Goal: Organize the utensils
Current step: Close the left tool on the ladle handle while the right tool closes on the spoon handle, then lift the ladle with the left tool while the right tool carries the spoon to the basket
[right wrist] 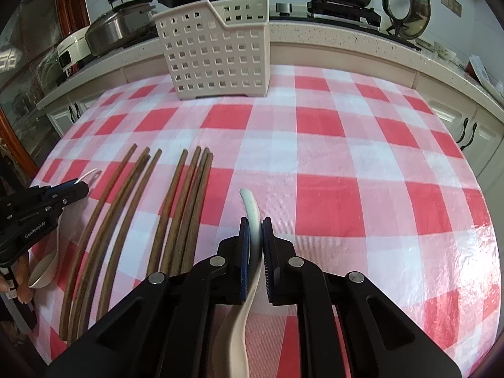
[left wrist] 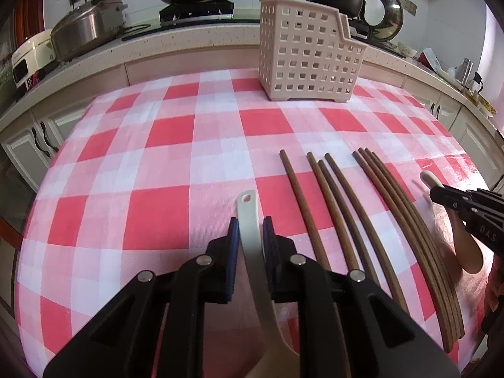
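Between the blue pads of the left claw [left wrist: 250, 236] sits the flat handle of a cream spoon [left wrist: 252, 245], jaws narrowed onto it with slight gaps showing at the tips; the bowl end trails back under the claw body, the holed tip projects ahead. Right claw [right wrist: 254, 236] likewise grips a second cream spoon [right wrist: 252, 220] on its curved handle, pads closed against it, bowl hanging below and behind. Judgement: both spoons look like light, rigid plastic or melamine, smooth-surfaced, so liable to pivot in a narrow pinch; hold near mid-handle seems sound. Wooden chopsticks [left wrist: 371, 220] lie loose on the checked bench [left wrist: 157, 157], between the two claws: to the right of the left claw, to the left of the right claw [right wrist: 176, 208]. They appear thin, stiff, light, apt to roll; best taken across the middle, singly or as a bunch. Perforated beige basket [left wrist: 308, 50] stands upright well ahead of both claws, at the far bench edge, seemingly empty.
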